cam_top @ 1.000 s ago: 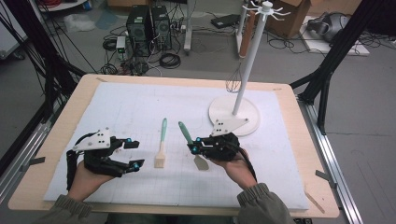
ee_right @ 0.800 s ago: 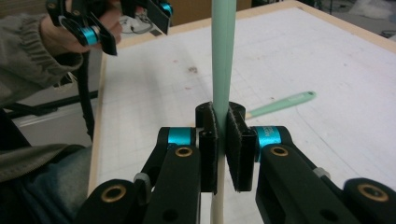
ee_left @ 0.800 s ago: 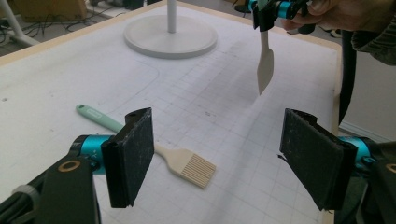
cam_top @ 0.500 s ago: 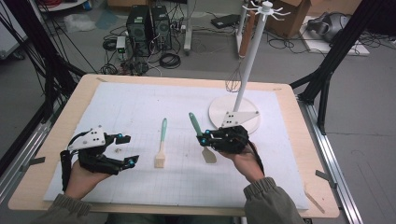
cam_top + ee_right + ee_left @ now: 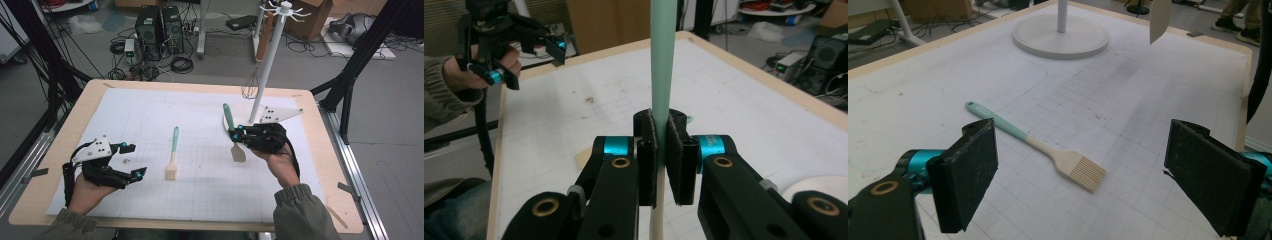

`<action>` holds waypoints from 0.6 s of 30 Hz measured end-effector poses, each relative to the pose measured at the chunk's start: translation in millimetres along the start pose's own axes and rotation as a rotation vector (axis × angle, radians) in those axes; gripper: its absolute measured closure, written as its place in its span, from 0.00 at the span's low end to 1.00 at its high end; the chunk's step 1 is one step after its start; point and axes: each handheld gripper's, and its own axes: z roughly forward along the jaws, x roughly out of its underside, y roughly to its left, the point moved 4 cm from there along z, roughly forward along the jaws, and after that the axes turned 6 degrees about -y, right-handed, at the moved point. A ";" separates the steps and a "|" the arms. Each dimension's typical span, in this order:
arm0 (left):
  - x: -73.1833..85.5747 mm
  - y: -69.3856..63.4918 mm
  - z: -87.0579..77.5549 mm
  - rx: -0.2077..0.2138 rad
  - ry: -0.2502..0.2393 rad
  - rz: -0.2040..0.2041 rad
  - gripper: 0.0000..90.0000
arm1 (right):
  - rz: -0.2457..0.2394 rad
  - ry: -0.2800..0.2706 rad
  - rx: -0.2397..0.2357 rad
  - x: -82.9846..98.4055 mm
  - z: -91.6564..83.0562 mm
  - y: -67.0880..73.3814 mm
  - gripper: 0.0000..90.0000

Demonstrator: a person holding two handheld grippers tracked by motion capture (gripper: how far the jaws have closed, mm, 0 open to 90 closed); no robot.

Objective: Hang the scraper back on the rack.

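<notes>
Spatula is clamped mid-handle by right gripper, lifted, rack post just far-right. Left gripper has just been opening, nothing between the jaws; pastry brush lies to its right, handle pointing far.

A white gridded mat covers the wooden tabletop. At two o'clock a white round-based pole stand carries a wire whisk.

A lab: computer towers, floor cables, black rig frames.
</notes>
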 end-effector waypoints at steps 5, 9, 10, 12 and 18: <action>-0.2 2.4 -1.8 -0.012 -0.013 -0.011 0.15 | 0.006 -0.017 0.033 -7.3 -12.0 -10.7 0.94; 0.2 2.3 -2.1 -0.015 -0.012 -0.009 0.15 | 0.013 -0.027 0.059 -12.3 -19.2 -18.8 0.94; 0.2 2.1 -2.1 -0.014 -0.012 -0.008 0.15 | 0.016 -0.027 0.062 -13.0 -20.4 -19.6 0.94; 0.4 1.8 -2.0 -0.013 -0.011 -0.005 0.15 | 0.015 -0.035 0.067 -14.9 -22.2 -21.8 0.94; 0.8 2.8 -3.2 -0.019 -0.019 -0.008 0.15 | 0.022 -0.057 0.080 -21.2 -26.4 -28.7 0.94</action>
